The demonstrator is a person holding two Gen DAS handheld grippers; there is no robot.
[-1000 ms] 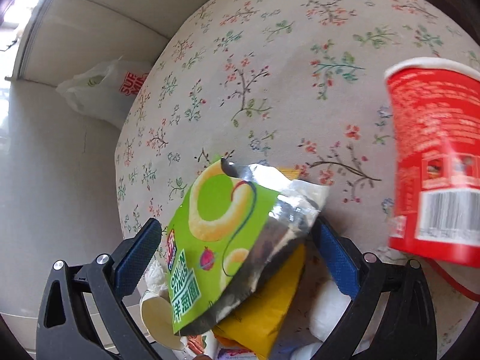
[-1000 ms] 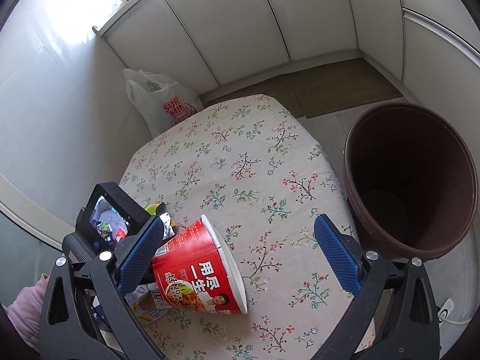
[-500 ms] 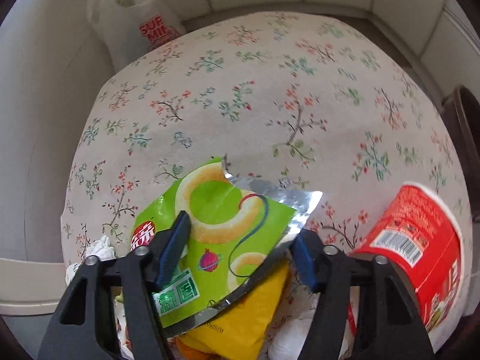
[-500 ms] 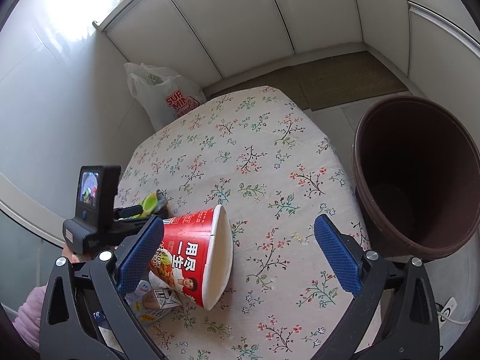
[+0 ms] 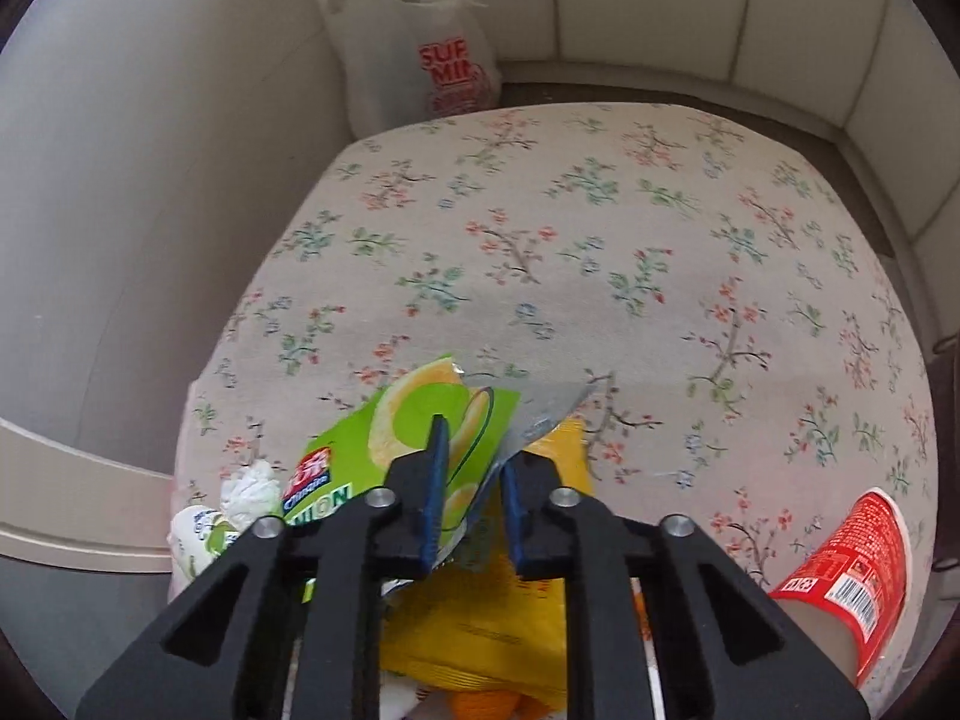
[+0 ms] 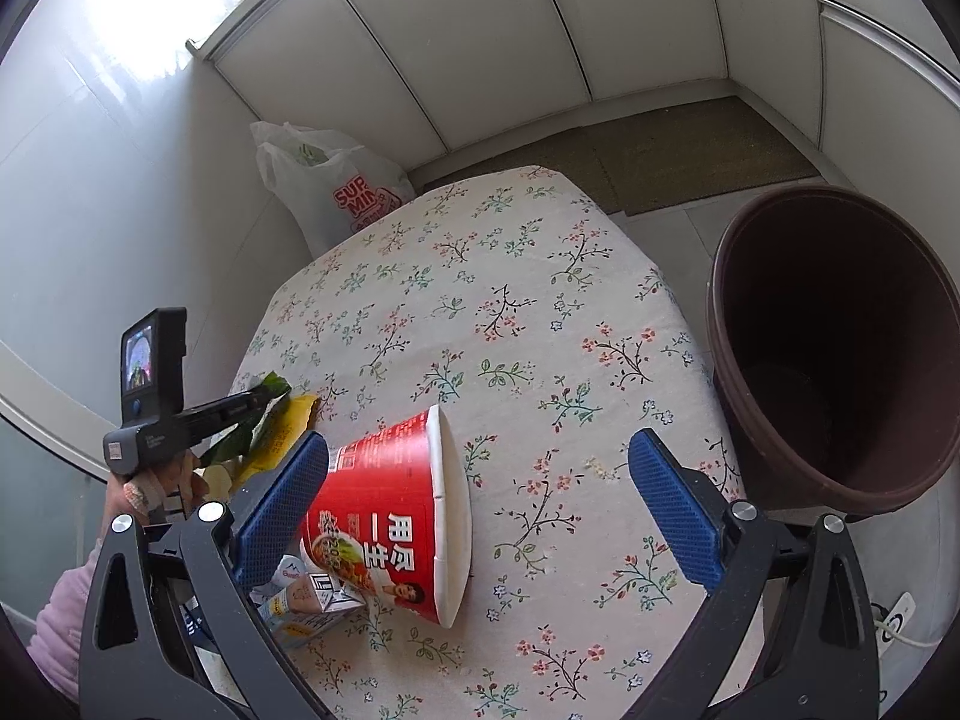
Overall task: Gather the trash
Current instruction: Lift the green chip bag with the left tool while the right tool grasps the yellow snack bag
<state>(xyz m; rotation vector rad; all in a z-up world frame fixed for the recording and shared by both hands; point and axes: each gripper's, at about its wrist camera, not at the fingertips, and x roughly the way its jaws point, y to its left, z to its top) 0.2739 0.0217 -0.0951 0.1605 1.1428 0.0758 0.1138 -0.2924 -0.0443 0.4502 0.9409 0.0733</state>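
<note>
A green snack bag (image 5: 408,420) lies on top of a yellow bag (image 5: 480,618) at the near left of the flowered table (image 5: 540,252). My left gripper (image 5: 474,480) has its jaws closing, and the green bag's silver torn edge is pinched between the pads. In the right wrist view that gripper (image 6: 264,399) points down at the green bag (image 6: 273,387). A red noodle cup (image 6: 384,510) lies on its side beside my right gripper's left finger. The right gripper (image 6: 478,447) hangs open above the table, holding nothing.
A large brown bin (image 6: 852,300) stands on the floor right of the table. A white plastic bag (image 6: 336,192) leans on the wall behind it. A small carton (image 6: 306,600) and crumpled tissue (image 5: 249,486) lie near the trash pile. A hand (image 6: 150,486) holds the left gripper.
My left gripper's jaws went from wide open to nearly closed on the green bag, and it rolled and drew back. The right gripper stayed put.
</note>
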